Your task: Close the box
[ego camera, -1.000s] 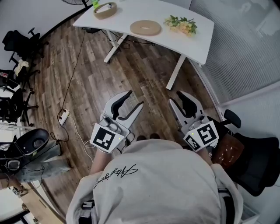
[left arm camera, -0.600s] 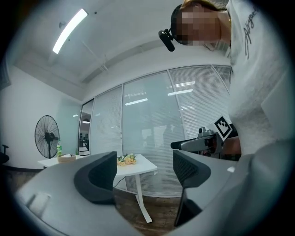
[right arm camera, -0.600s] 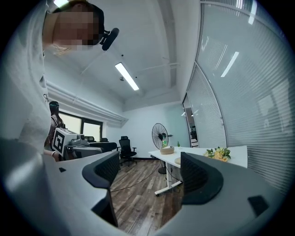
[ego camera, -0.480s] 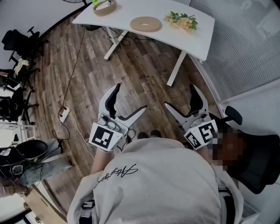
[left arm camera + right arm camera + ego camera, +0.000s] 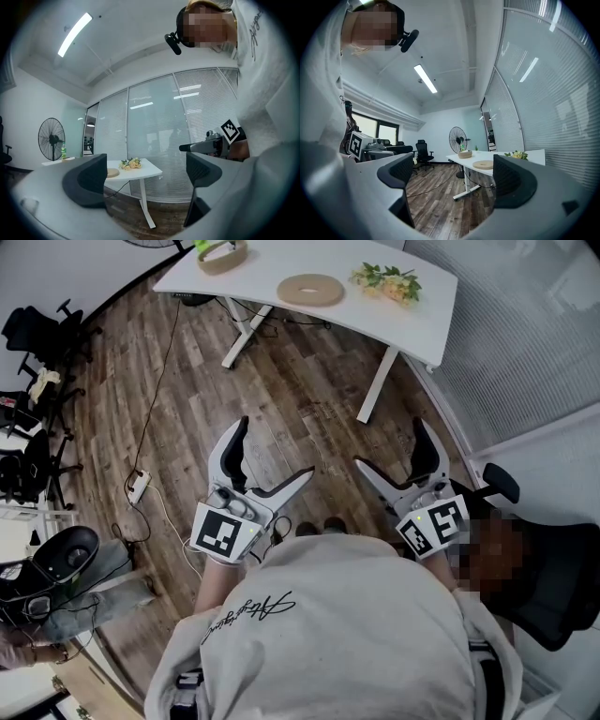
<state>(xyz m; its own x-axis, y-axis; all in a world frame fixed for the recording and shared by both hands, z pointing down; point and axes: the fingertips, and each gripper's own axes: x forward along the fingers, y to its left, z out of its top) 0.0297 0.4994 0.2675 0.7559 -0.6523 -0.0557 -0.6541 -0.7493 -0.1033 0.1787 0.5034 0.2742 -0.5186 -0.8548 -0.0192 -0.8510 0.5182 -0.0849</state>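
This is an office. A white table (image 5: 253,292) on slim legs stands on a wood-plank floor (image 5: 281,399), and black swivel chairs (image 5: 37,329) cluster at one side. A power strip (image 5: 138,487) trails its cable across the boards. Glass partitions with blinds (image 5: 154,140) bound the room, which also has a ceiling strip light (image 5: 425,78) and a pedestal fan (image 5: 458,138).
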